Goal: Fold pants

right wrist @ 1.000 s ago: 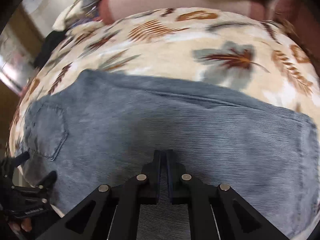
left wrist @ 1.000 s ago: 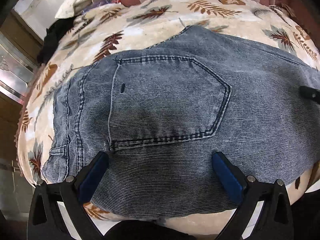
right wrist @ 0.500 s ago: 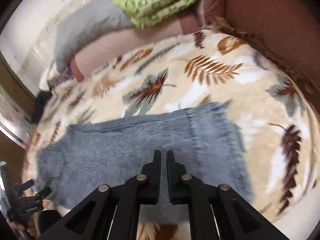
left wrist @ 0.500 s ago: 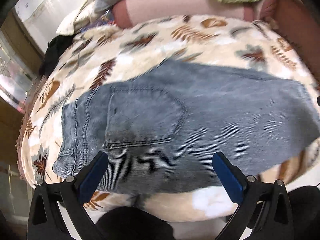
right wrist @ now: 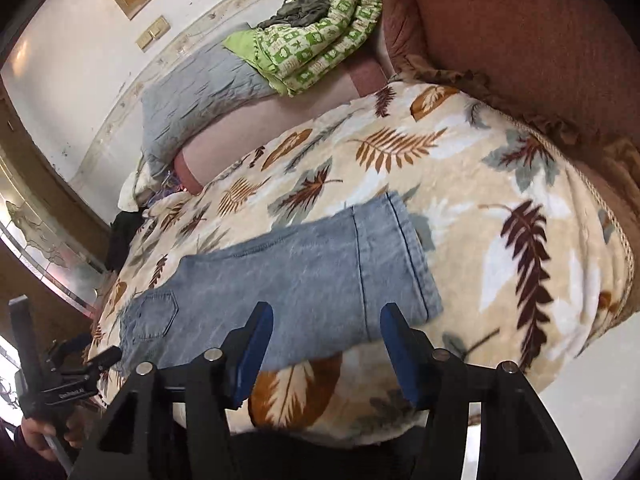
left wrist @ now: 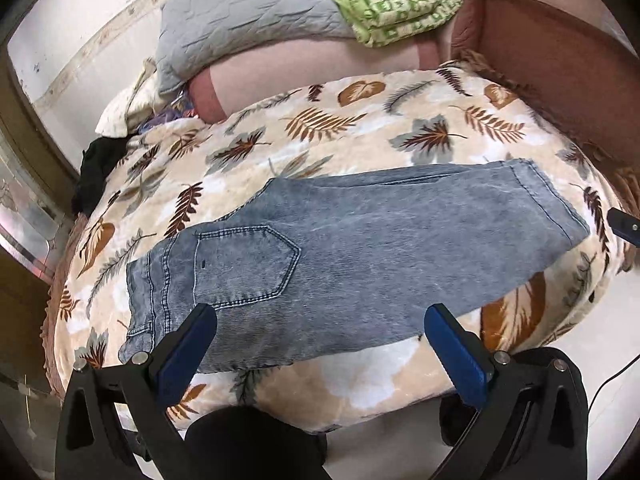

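Observation:
The blue denim pants lie folded flat on a leaf-patterned blanket, waistband at the left, back pocket up, hem at the right. They also show in the right wrist view. My left gripper is open and empty, held above the near edge of the pants. My right gripper is open and empty, held above the hem end. The left gripper also shows at the far left of the right wrist view.
The blanket covers a bed with a brown headboard at the right. A grey pillow and a green patterned blanket lie at the back. Dark clothes sit at the left edge. White floor lies beside the bed.
Both grippers have pulled back and up from the pants. The right gripper was shut on the denim and has opened. The pants lie flat.

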### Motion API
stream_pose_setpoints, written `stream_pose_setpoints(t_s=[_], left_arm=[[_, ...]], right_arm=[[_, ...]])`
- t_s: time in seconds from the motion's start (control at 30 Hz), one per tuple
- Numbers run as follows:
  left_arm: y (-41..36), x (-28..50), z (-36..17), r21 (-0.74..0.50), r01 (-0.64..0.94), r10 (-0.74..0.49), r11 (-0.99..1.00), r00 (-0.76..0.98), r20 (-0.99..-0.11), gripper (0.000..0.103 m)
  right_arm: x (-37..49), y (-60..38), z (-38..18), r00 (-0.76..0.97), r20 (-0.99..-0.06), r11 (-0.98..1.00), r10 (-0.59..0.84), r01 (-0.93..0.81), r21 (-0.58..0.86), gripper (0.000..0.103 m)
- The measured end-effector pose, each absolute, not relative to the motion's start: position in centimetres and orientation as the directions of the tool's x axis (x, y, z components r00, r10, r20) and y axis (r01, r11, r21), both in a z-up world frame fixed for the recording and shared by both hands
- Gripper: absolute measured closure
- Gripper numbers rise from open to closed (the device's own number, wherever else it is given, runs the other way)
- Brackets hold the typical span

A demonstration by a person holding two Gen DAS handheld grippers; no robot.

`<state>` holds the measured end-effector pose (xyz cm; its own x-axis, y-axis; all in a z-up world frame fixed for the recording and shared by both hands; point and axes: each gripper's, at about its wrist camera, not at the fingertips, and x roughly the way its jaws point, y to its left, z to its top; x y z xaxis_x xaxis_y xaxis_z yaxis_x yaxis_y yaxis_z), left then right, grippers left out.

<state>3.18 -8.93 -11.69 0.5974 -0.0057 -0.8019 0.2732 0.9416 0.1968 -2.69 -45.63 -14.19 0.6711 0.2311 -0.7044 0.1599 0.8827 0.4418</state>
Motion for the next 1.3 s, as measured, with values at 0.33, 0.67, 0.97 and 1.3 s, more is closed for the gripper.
stream_pose_setpoints(t_s=[0.33, 0.67, 0.97, 1.3], left_arm=[[-7.9, 6.6, -18.0, 0.218, 0.230, 0.086, 0.949, 0.475, -0.876, 0.000], [-7.4, 11.3, -23.1, 0.257, 0.193, 0.164, 0.947, 0.399, -0.902, 0.000], [-6.3, 12.1, -24.1, 0.180, 0.203, 0.088, 0.963, 0.394, -0.915, 0.000], [-7.8, 10.7, -21.8, 0.178, 0.205, 0.083, 0.962, 0.404, -0.911, 0.000]], right_arm=[[-0.3, -41.5, -17.5, 0.600, -0.780, 0.941, 0.176, 0.129, 0.312, 0.043], [1.3, -43.6, -20.7, 0.562, -0.811, 0.927, 0.162, 0.196, 0.321, 0.044], [1.4, -44.3, -23.3, 0.533, -0.832, 0.928, 0.154, 0.212, 0.308, 0.056], [1.5, -46.0, -18.2, 0.594, -0.789, 0.915, 0.156, 0.215, 0.343, 0.054]])
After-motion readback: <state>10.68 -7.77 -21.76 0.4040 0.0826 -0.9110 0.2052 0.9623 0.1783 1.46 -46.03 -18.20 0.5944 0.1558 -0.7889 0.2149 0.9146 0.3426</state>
